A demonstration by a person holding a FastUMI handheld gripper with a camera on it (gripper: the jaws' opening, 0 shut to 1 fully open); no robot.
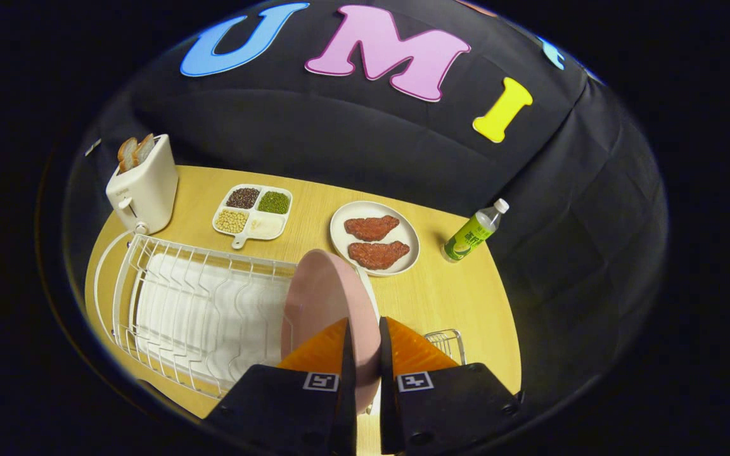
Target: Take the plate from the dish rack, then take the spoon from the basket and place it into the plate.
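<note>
A pink plate (322, 303) stands on edge at the right end of the white wire dish rack (168, 304). My gripper (364, 345) is shut on the plate, one finger on each face of its near rim. A bit of the small wire basket (446, 342) peeks out just right of the right finger; what lies inside it is hidden.
On the wooden table (454, 297) beyond the rack: a white toaster (144, 187) with bread, a divided dish of beans and grains (253, 211), a white plate with two meat pieces (374, 237), and a green bottle (474, 233) lying tilted to the right.
</note>
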